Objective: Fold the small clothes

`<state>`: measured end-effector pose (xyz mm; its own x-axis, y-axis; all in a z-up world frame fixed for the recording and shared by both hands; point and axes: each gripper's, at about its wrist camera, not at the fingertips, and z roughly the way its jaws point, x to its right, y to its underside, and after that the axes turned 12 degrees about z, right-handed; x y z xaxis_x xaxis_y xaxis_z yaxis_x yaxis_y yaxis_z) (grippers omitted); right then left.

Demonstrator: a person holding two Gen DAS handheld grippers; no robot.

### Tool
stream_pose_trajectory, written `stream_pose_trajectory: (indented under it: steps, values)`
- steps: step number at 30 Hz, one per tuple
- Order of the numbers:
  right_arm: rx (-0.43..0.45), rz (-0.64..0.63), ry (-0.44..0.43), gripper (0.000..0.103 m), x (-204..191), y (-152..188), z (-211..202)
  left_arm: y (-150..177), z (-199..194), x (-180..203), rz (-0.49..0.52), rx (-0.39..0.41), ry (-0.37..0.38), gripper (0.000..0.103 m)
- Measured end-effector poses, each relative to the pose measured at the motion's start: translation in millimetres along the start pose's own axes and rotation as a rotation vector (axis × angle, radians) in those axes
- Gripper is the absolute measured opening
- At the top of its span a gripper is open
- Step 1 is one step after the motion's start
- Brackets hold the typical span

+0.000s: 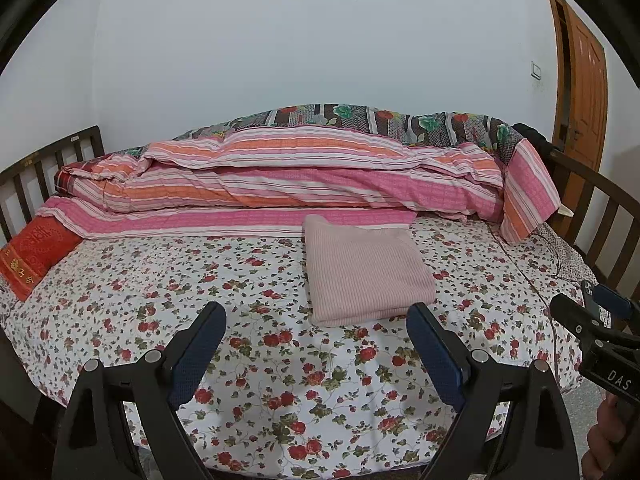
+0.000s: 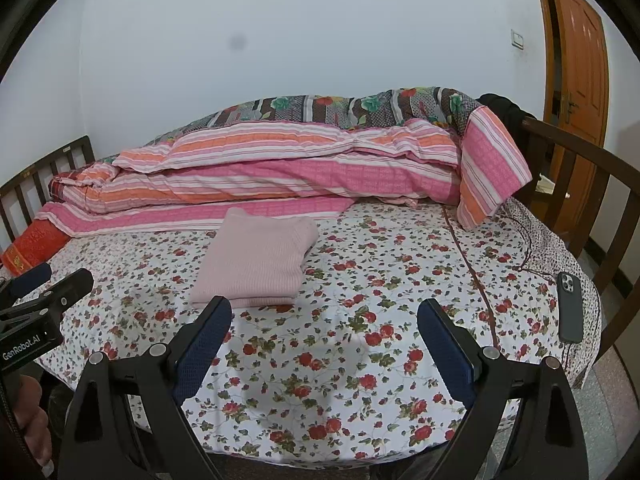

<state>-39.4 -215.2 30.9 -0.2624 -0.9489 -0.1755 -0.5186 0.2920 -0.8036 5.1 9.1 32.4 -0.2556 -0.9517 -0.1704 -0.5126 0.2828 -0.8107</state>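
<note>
A pale pink knitted garment (image 1: 366, 270) lies folded into a neat rectangle on the flowered bedsheet (image 1: 168, 292), in front of the rolled quilt. In the right wrist view the same pink garment (image 2: 256, 258) sits left of centre. My left gripper (image 1: 318, 314) hovers over the near part of the bed, open, with nothing between its fingers; the garment's near edge lies just beyond its right fingertip. My right gripper (image 2: 326, 310) is also open and empty, its left fingertip just short of the garment's near edge. Each gripper shows at the side of the other's view.
A pink and orange striped quilt (image 1: 280, 176) is rolled along the back of the bed. A red cushion (image 1: 34, 256) lies at the left. A dark phone (image 2: 570, 306) rests on the sheet at the right. Wooden bed rails (image 2: 600, 184) and a door (image 2: 580, 80) stand to the right.
</note>
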Motion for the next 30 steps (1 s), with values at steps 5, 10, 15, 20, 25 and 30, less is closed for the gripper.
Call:
stream_pose_trajectory:
  steps: [5, 10, 15, 20, 25, 30]
  values:
    - [0.001, -0.001, 0.001, 0.093, -0.1, 0.1, -0.5, -0.2, 0.0, -0.3, 0.001, 0.000, 0.000, 0.092]
    - [-0.001, 0.001, 0.000, 0.093, 0.2, 0.2, -0.4, 0.0, -0.4, 0.0, 0.001, 0.000, -0.002, 0.092]
    - [0.000, 0.001, -0.002, 0.093, 0.5, 0.3, -0.9, -0.1, -0.5, 0.0, 0.000, 0.001, -0.004, 0.092]
    - [-0.001, 0.001, 0.000, 0.093, -0.6, 0.4, -0.7, -0.3, -2.3, -1.6, 0.000, 0.003, -0.012, 0.092]
    - [-0.002, 0.005, 0.002, 0.093, -5.0, 4.6, -2.5, -0.7, -2.2, -2.0, -0.002, 0.002, -0.011, 0.092]
    - [-0.005, 0.007, 0.003, 0.093, -7.3, 6.1, -2.5, -0.3, -2.2, -2.6, -0.001, 0.002, -0.011, 0.092]
